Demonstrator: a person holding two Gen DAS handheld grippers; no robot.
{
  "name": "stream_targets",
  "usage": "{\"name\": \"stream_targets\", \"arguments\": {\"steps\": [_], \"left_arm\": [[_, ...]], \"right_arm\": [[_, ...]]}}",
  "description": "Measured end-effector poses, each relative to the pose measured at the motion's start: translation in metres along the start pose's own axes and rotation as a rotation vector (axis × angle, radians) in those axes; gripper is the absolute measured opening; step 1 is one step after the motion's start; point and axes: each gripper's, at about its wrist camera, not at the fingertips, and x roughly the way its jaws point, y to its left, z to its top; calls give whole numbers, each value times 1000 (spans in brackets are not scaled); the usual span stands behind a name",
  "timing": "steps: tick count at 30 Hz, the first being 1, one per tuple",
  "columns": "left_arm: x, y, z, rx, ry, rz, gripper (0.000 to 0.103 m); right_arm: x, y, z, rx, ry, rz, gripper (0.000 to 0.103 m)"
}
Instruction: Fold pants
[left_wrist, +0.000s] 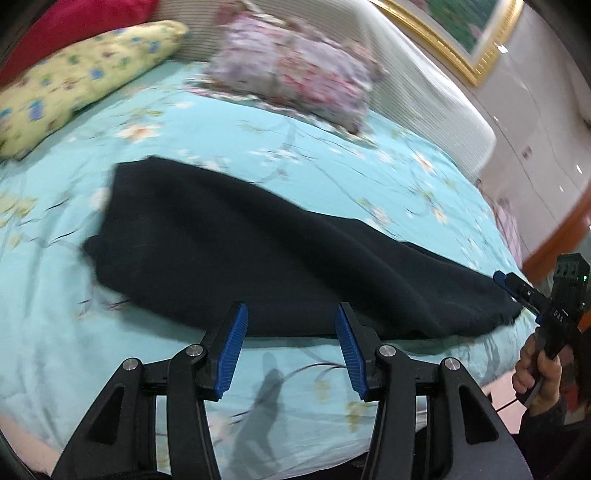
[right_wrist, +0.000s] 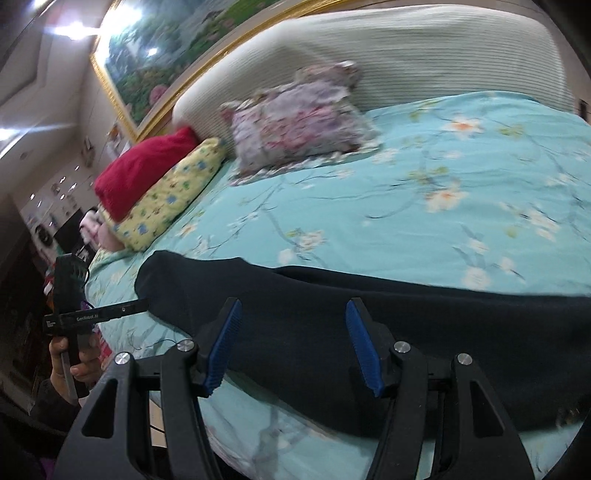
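Just one pants (left_wrist: 266, 251), three pillows (left_wrist: 291, 70)

Matt black knit pants (left_wrist: 258, 251) lie on a smooth printed cotton-like bedspread (left_wrist: 332, 155); ribbed fabric headboard (right_wrist: 406, 62).

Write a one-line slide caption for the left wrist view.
Left gripper with open, empty jaws above dark pants laid across a floral turquoise bedspread, right gripper at the far end.
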Motion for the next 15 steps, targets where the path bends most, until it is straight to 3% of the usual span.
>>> {"name": "stream_targets", "arguments": {"steps": [7,15], "left_arm": [[-20,48,-1,-101,-37,84,54],[-21,83,8,-193,-59,128,58]], "right_arm": [[44,32,16,-70,76,42,60],[90,60,28,-95,151,99,60]]}}
